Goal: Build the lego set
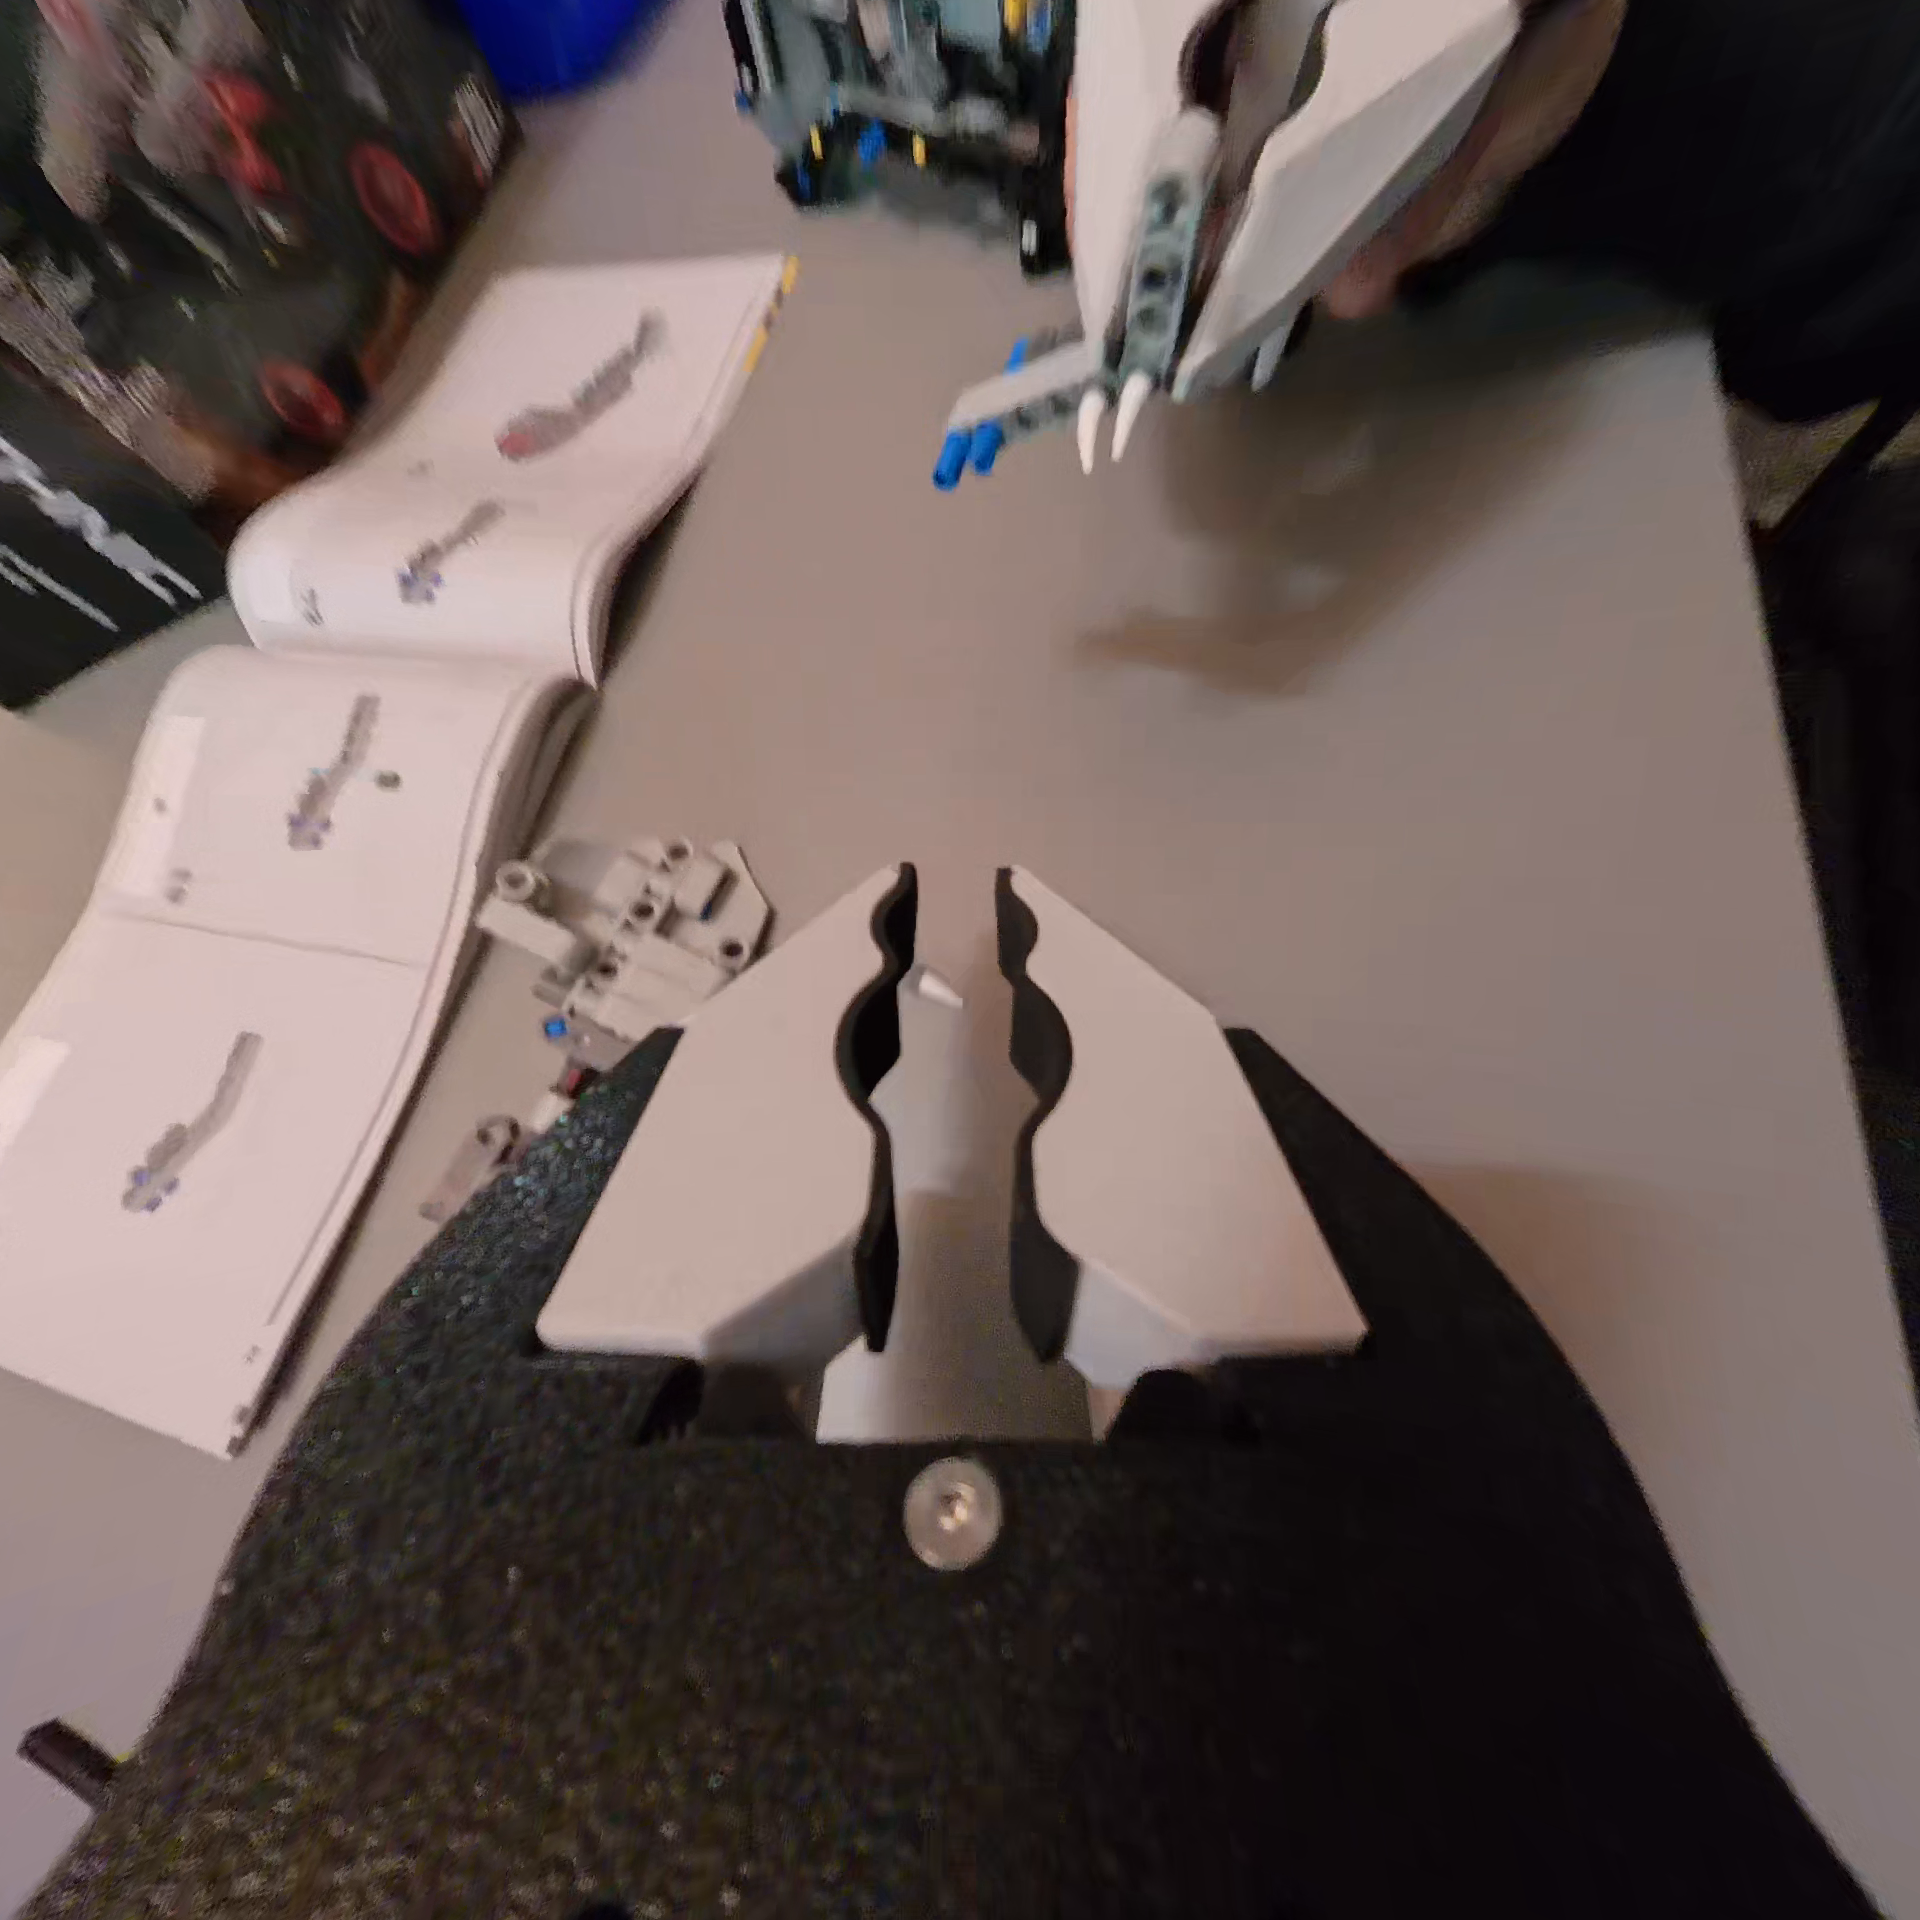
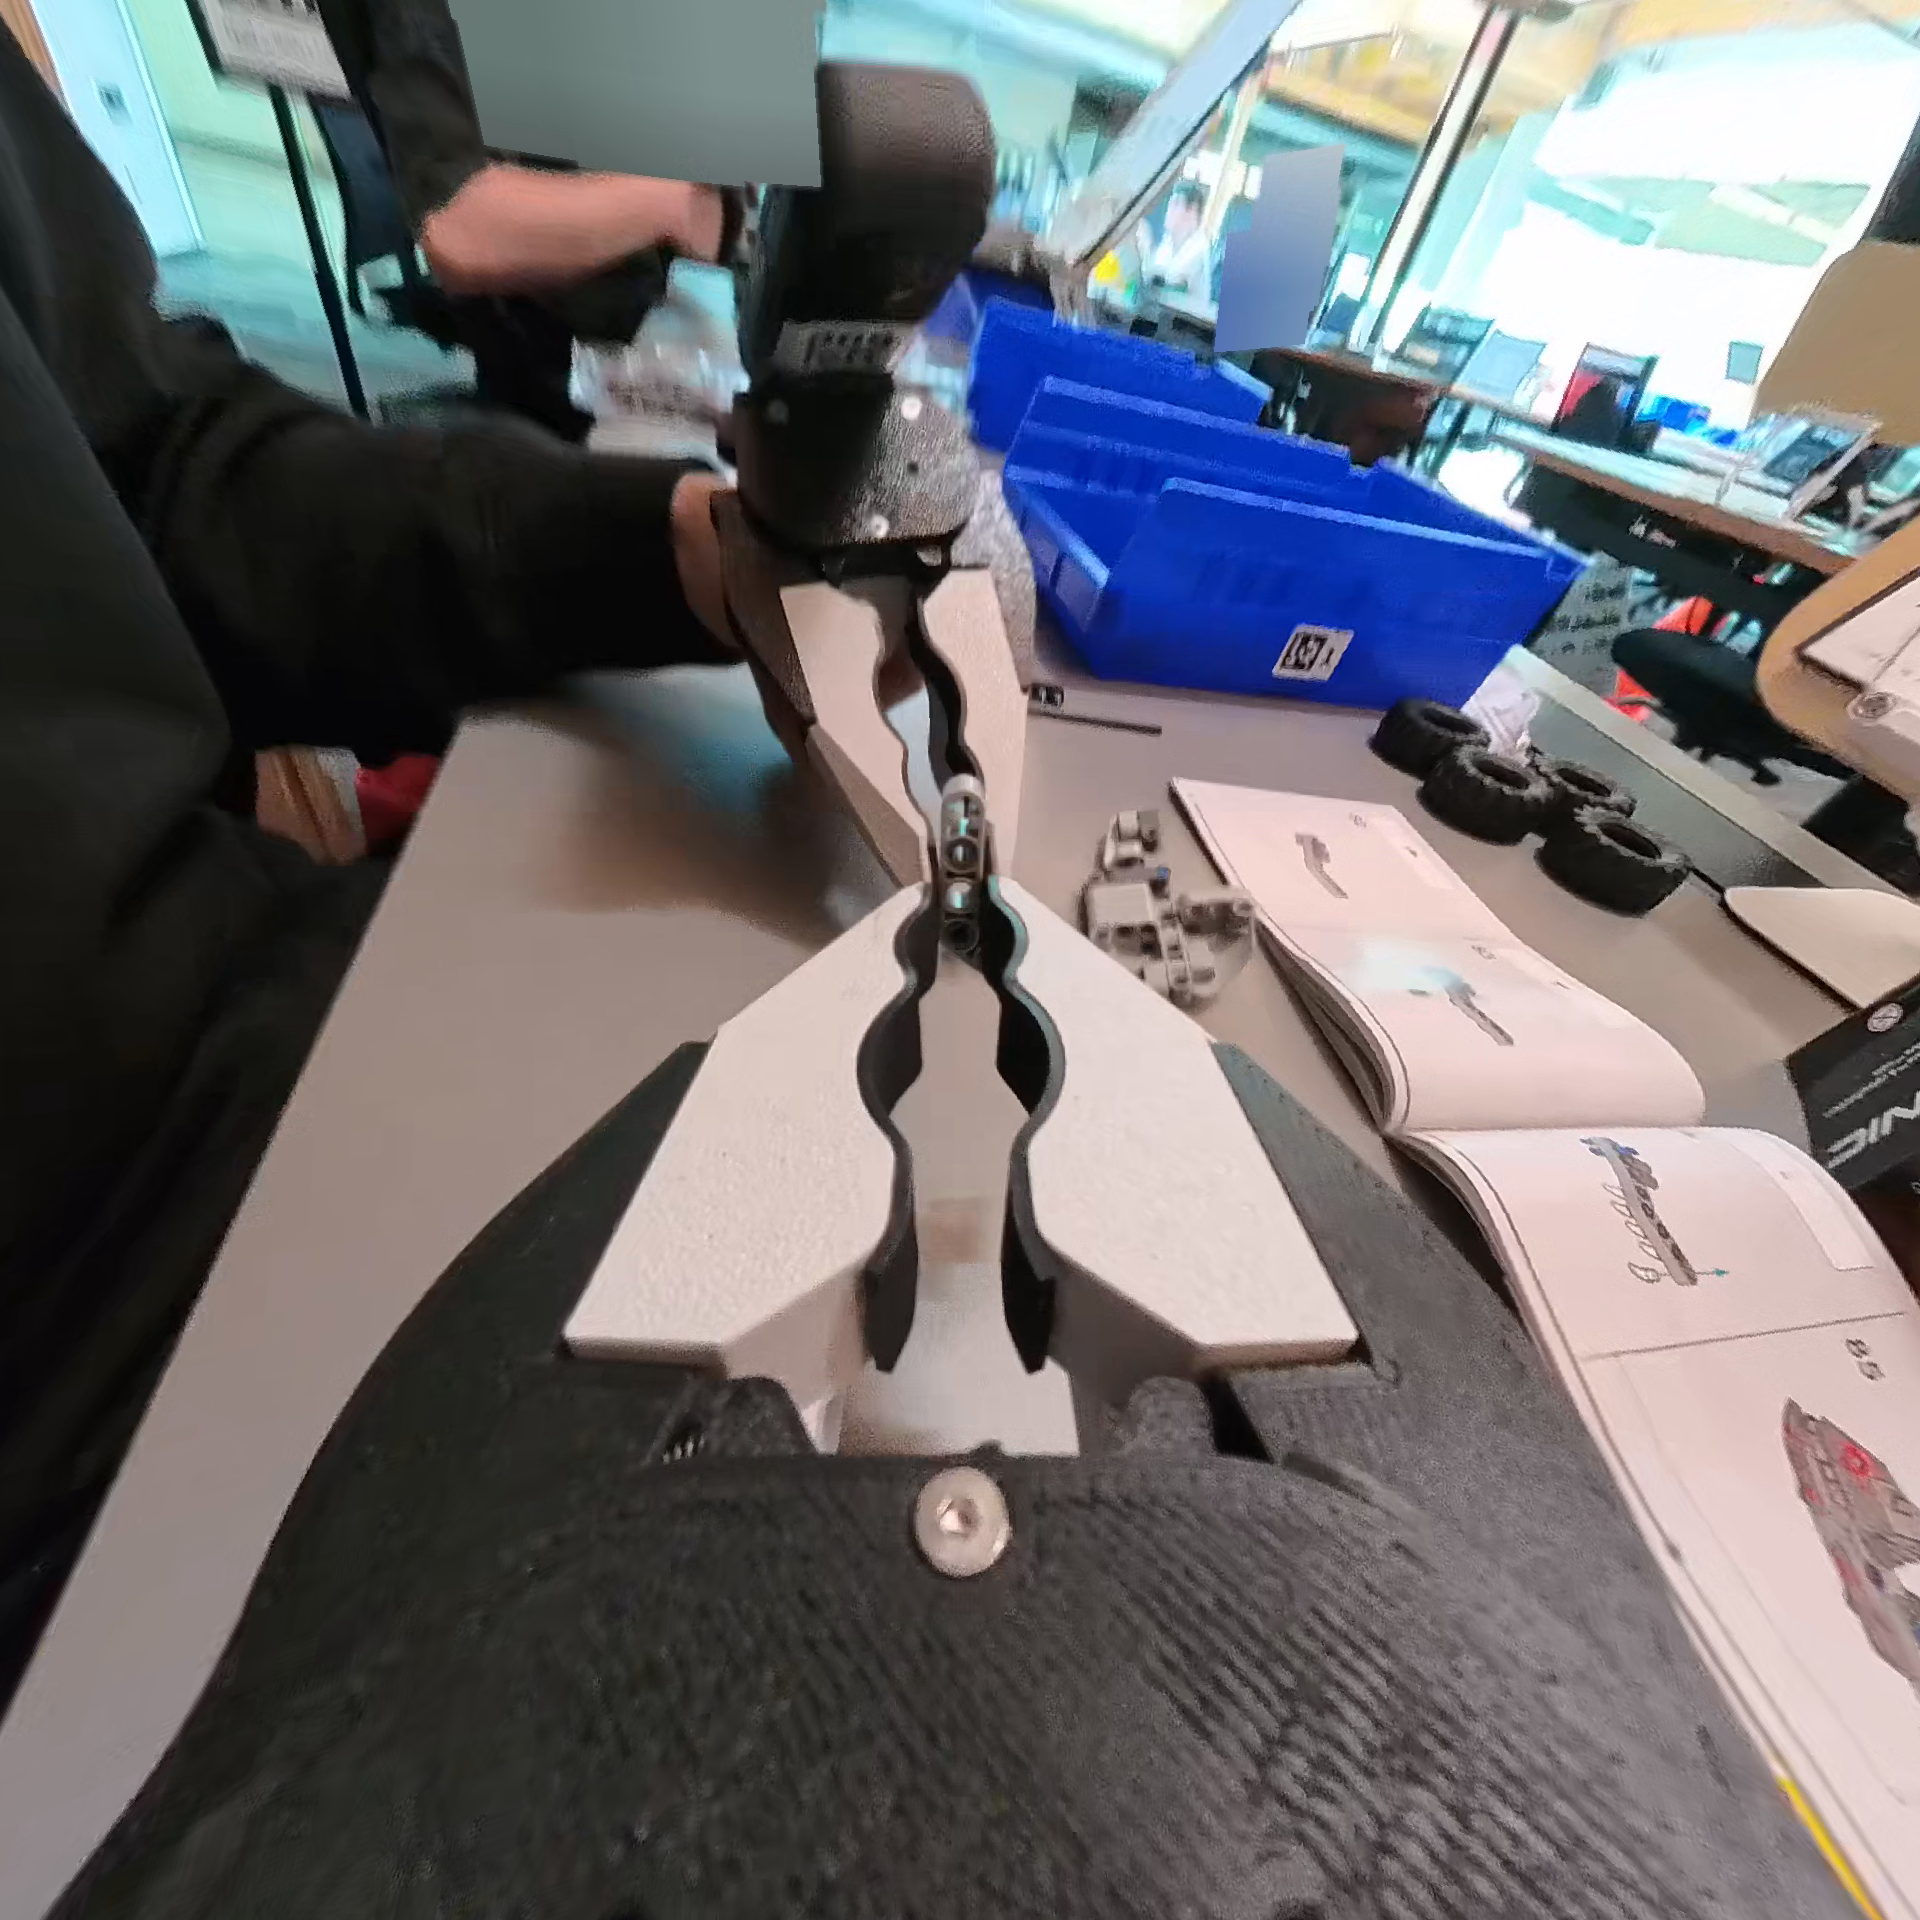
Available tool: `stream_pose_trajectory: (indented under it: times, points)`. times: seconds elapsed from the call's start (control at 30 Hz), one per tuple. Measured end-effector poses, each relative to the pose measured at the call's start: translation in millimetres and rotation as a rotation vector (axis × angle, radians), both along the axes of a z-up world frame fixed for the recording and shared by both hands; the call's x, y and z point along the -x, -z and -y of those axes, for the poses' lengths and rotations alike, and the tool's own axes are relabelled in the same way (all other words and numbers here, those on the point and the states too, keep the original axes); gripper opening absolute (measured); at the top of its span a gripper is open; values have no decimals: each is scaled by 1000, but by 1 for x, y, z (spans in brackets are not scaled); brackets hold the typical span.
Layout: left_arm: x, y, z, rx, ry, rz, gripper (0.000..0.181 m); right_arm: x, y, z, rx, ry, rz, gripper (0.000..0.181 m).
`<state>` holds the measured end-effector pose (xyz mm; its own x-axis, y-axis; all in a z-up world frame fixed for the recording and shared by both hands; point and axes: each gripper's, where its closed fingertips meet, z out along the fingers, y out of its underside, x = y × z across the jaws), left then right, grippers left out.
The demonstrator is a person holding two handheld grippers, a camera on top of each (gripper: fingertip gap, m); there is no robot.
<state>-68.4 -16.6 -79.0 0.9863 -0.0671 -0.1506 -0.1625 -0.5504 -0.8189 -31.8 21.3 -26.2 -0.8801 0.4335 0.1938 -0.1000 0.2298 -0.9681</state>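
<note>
Two handheld grippers, light grey fingers on black textured bodies.
Left gripper and right gripper: angular pale grey fingers with wavy black inner pads, speckled black mount plate, one silver screw near the finger base. Wearer has a black sleeve; small white pointed tips under the far gripper.

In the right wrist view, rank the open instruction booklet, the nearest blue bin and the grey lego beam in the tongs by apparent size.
1. Open instruction booklet, though nearness to the camera inflates it.
2. Nearest blue bin.
3. Grey lego beam, clearly smallest, pinched at the right tongs.
</note>
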Motion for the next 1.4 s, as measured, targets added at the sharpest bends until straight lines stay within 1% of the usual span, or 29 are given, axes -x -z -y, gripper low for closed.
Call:
stream_pose_trajectory:
  times: [0.03,0.1,0.13,0.2,0.27,0.37,0.47,0.5,0.6,0.73,0.83,1.1,1.23,1.27,1.3,1.4]
  points:
    - [-3,-9,-4,-37,4,-9,12,-1,-7,0,53,-7,5,6]
    - [-12,-32,-18,-149,5,-45,12,-4,-16,0,135,-34,19,6]
    - [-21,-42,-25,-206,28,-57,12,-5,-20,0,171,-50,28,6]
    - [-34,-56,-35,-272,48,-82,12,-9,-29,1,251,-87,47,6]
    - [-43,-62,-38,-290,78,-101,12,-12,-34,1,297,-110,56,6]
    - [-49,-71,-38,-315,95,-99,12,-14,-35,3,295,-125,50,5]
    - [-52,-79,-38,-356,103,-169,4,-16,-33,6,290,-140,64,6]
    - [-53,-79,-38,-349,107,-188,1,-16,-34,8,297,-145,68,6]
    - [-54,-82,-38,-352,109,-216,0,-17,-36,8,325,-153,82,6]
    - [-55,-78,-37,-336,120,-211,6,-19,-39,9,351,-172,97,6]
    - [-57,-81,-37,-350,135,-231,1,-19,-38,11,350,-176,102,6]
    - [-62,-80,-35,-347,175,-250,0,-26,-39,13,377,-239,162,6]
    - [-57,-77,-35,-330,151,-242,0,-23,-36,12,345,-210,149,7]
    - [-56,-76,-35,-328,150,-240,0,-22,-35,12,330,-197,144,13]
    - [-56,-75,-35,-322,150,-237,0,-20,-32,11,309,-183,139,15]
    - [-55,-73,-35,-310,151,-244,0,-18,-27,12,257,-154,111,9]
